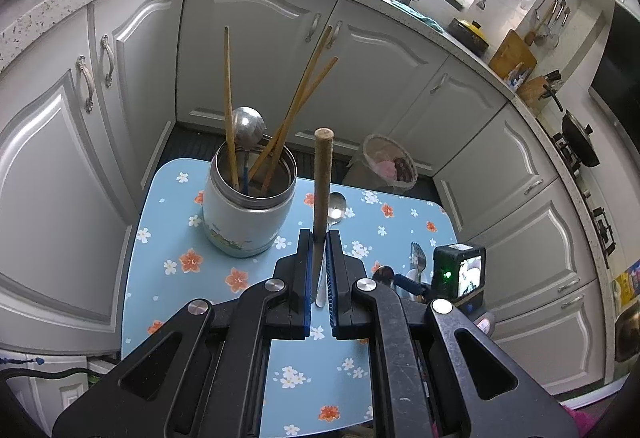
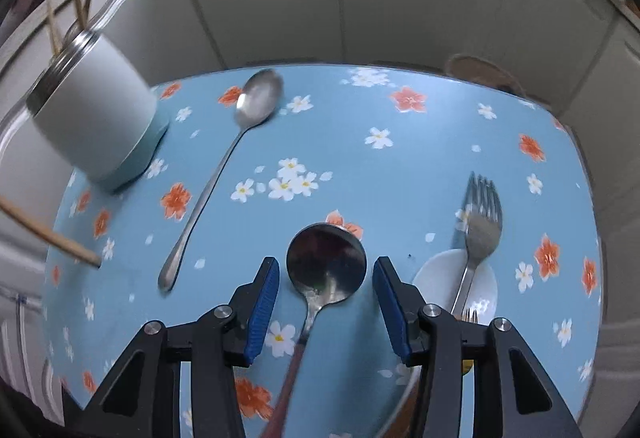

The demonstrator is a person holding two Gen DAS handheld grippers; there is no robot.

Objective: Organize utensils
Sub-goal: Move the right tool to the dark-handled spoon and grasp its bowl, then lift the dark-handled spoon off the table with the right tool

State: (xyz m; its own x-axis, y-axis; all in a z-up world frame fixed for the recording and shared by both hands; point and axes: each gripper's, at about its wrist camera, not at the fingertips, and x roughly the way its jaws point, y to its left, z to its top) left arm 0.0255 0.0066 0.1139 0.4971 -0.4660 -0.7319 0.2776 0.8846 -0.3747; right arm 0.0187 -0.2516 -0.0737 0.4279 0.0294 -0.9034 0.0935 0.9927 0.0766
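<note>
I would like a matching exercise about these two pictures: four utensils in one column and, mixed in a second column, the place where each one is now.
Things:
1. wooden chopstick
2. long silver spoon
3. round-bowled spoon
4. large fork

Places:
A. lying with its handle over the small white dish
B. lying on the table between the open fingers of the right gripper
C. clamped upright in the shut left gripper
D. lying on the table beside the white container

Pairs: 1-C, 2-D, 3-B, 4-A
</note>
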